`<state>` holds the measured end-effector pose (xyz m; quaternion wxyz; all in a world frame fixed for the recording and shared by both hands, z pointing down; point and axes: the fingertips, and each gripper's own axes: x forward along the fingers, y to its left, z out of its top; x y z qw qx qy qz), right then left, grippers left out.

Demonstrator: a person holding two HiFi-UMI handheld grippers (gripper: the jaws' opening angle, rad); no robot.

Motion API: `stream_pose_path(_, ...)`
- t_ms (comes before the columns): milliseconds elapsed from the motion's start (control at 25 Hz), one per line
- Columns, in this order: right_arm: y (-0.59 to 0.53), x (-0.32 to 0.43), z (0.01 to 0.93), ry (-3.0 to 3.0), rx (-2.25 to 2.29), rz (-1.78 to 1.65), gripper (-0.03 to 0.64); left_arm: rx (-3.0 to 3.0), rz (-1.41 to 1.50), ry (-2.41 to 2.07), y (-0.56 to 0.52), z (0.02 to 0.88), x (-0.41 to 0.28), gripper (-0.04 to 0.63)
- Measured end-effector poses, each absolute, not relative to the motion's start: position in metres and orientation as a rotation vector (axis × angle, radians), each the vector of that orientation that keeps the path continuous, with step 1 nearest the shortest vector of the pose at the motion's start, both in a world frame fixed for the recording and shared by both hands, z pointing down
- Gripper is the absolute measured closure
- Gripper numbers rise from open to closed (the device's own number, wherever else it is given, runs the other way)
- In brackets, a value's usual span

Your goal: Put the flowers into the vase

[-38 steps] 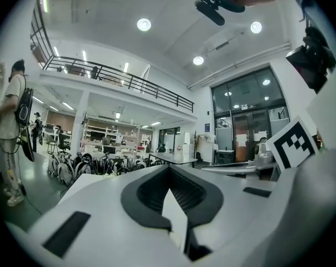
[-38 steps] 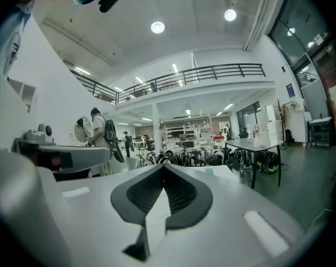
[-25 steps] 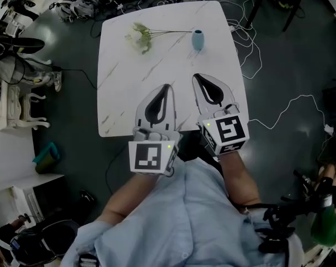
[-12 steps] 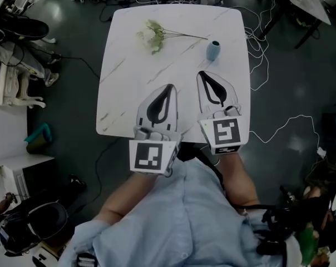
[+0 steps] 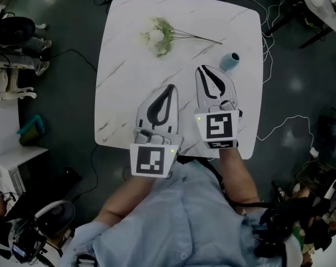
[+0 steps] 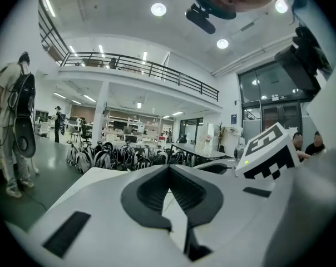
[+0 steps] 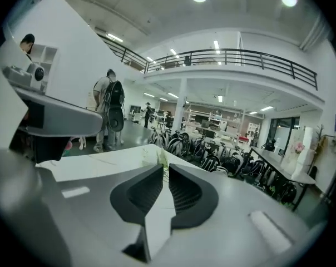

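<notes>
In the head view, a small bunch of white and green flowers [image 5: 157, 36] lies on its side at the far part of the white marble table [image 5: 123, 82], its thin stems [image 5: 198, 36] pointing right. A small light-blue vase [image 5: 230, 61] stands upright near the table's right edge. My right gripper [image 5: 203, 69] [image 7: 165, 168] is over the table just left of the vase, short of the stems, shut on nothing. My left gripper [image 5: 169, 87] [image 6: 169, 168] is beside it, further back, also shut and empty. Neither touches the flowers or the vase.
Cables [image 5: 279, 121] trail over the dark floor right of the table, and bags and gear lie beyond its far edge. A person with a backpack [image 6: 15, 132] stands on the floor far to the left. Bare tabletop [image 5: 120, 110] lies left of my grippers.
Both grippers have moved forward from the near edge further over the table. The right one has rolled and now lies beside the vase. The flowers and vase have not moved on the table.
</notes>
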<state>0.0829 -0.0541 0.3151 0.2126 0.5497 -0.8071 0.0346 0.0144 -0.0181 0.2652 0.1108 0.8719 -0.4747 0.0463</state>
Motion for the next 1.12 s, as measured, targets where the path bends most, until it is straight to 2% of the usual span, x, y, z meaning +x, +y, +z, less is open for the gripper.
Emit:
stream_pose_path(280,-0.114,0.061,0.367,-2.097,1.383,0.044,0.569,2.453,0.153,-1.370,-0.062,0.300,-0.007,0.591)
stream_pose_path(560,-0.166,0.049,0.427,-1.952,1.244,0.006,0.448,2.328,0.173,-1.349,-0.095,0.346,-0.029,0.591)
stream_pose_path(1120,-0.219,0.050,0.485,-1.792,0.998,-0.066,0.425,2.146,0.201,-1.342,-0.119,0.406,-0.052,0.591)
